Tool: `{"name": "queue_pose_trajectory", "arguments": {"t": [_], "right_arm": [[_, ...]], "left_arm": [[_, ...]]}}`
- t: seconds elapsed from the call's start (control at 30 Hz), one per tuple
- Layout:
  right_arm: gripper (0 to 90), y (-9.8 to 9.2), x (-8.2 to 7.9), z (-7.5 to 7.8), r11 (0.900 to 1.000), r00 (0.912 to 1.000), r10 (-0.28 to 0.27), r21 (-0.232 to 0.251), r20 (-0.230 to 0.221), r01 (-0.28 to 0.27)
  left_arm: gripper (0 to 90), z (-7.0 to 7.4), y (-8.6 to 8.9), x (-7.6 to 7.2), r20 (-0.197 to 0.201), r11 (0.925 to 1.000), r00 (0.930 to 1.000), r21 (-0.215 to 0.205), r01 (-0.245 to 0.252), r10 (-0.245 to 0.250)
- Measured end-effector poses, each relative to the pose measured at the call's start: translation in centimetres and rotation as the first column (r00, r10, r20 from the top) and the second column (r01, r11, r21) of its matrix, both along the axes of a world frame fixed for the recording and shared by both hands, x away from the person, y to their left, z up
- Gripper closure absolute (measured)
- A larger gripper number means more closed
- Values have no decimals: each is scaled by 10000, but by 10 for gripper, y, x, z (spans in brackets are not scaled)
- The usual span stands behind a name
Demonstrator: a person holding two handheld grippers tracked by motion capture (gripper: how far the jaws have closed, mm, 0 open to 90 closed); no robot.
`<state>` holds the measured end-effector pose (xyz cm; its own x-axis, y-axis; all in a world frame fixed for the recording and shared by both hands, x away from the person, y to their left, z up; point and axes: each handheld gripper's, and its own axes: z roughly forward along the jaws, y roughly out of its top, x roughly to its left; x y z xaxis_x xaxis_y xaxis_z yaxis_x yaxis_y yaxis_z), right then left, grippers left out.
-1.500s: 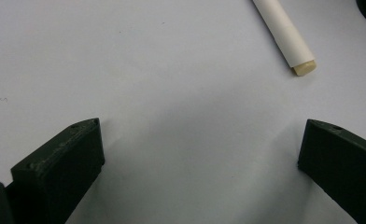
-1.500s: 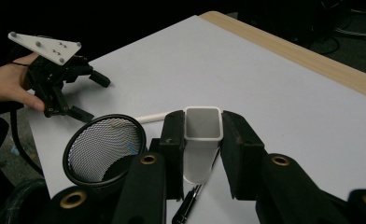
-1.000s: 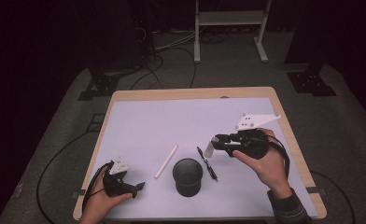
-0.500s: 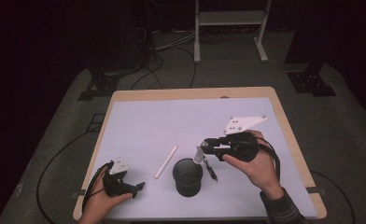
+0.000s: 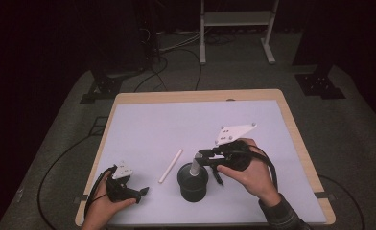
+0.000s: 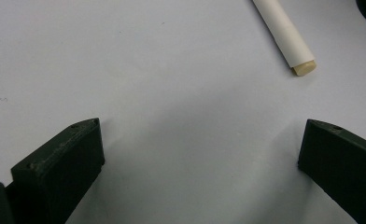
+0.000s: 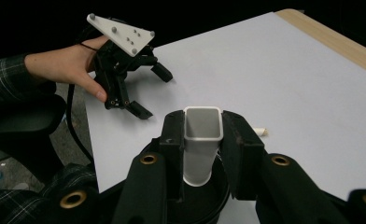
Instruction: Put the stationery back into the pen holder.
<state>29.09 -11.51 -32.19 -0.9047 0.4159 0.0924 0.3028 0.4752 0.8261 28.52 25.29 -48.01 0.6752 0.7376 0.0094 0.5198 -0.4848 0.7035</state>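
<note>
Grey and pale, a short square-sectioned tube [image 7: 201,140] stands pinched upright between the jaws of the right gripper [image 5: 201,159], its lower end already inside the mouth of the black cup [image 5: 193,182] that sits near the front of the surface at about six o'clock. The tube's long axis runs vertical, straight down into the cup, so I'd judge the coming move is simply to lower or let go, and the thing to watch is that it stays clear of the rim. The right hand [image 5: 247,173] holds that gripper from the three o'clock side of the cup. A white stick [image 5: 170,165] lies flat just beside the cup at its ten o'clock, its long axis slanting from near left to far right; from the left gripper view it lies ahead of the jaws toward one o'clock, with its blunt tan end nearest them. The left gripper [image 5: 128,191] rests low at about eight o'clock on the surface, jaws spread wide with nothing between them, and it is the nearer one to the stick. The surface [image 5: 167,124] is a pale lavender sheet on a wood-edged board; beyond it the room is dark, with cables [image 5: 176,48] on the floor and a white metal stand [image 5: 234,28] at twelve o'clock.
</note>
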Motion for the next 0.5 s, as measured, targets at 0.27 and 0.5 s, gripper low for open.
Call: {"name": "queue_pose_trajectory", "arguments": {"t": [0.27,0.5], "right_arm": [[699,11,2,-11,9995,9996,241,-198,-164,-245],[699,21,4,-23,9981,9985,423,-436,-362,-438]], "left_arm": [[0,0,0,0,1,10000,10000,-4,-2,2],[0,0,0,0,3,10000,10000,-4,-1,1]]}}
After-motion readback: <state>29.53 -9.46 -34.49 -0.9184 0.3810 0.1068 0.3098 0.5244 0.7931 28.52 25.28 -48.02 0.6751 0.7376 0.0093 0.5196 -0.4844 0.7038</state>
